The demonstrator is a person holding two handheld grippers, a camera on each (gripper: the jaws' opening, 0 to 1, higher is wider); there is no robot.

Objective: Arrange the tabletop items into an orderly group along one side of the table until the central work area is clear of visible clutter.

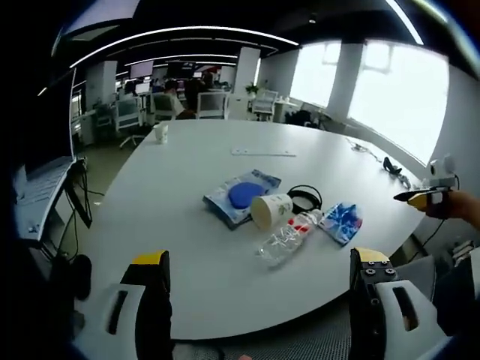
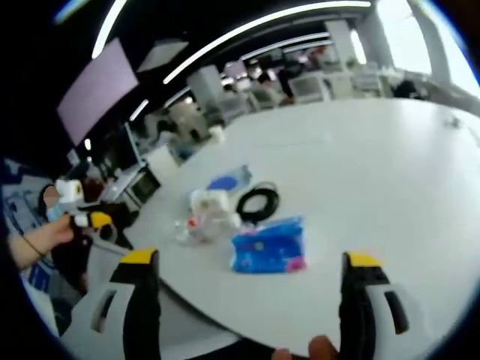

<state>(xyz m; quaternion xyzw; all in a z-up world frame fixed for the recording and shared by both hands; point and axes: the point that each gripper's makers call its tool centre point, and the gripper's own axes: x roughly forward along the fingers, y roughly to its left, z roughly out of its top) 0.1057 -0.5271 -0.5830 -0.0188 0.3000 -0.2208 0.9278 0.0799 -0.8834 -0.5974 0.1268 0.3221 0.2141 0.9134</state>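
Observation:
A small cluster lies on the white table (image 1: pixel 187 187): a blue packet with a round blue disc (image 1: pixel 241 195), a paper cup on its side (image 1: pixel 271 209), a clear plastic bottle (image 1: pixel 289 235), a coiled black cable (image 1: pixel 304 198) and a blue patterned pouch (image 1: pixel 341 221). My left gripper (image 1: pixel 264 264) hangs open off the near edge, apart from them. In the right gripper view the pouch (image 2: pixel 268 245), cable (image 2: pixel 258 202), cup (image 2: pixel 208 202), bottle (image 2: pixel 191 226) and blue packet (image 2: pixel 227 180) lie ahead of my open right gripper (image 2: pixel 249 260). The other gripper (image 1: pixel 426 196) shows at the right edge, and the left gripper (image 2: pixel 91 219) at the left, held by a hand.
A paper cup (image 1: pixel 160 133) stands at the table's far edge, with a flat strip (image 1: pixel 262 152) farther in. Cables (image 1: pixel 390 165) lie near the right rim. Office chairs (image 1: pixel 127 116) and desks stand beyond; a shelf (image 1: pixel 37 195) sits at the left.

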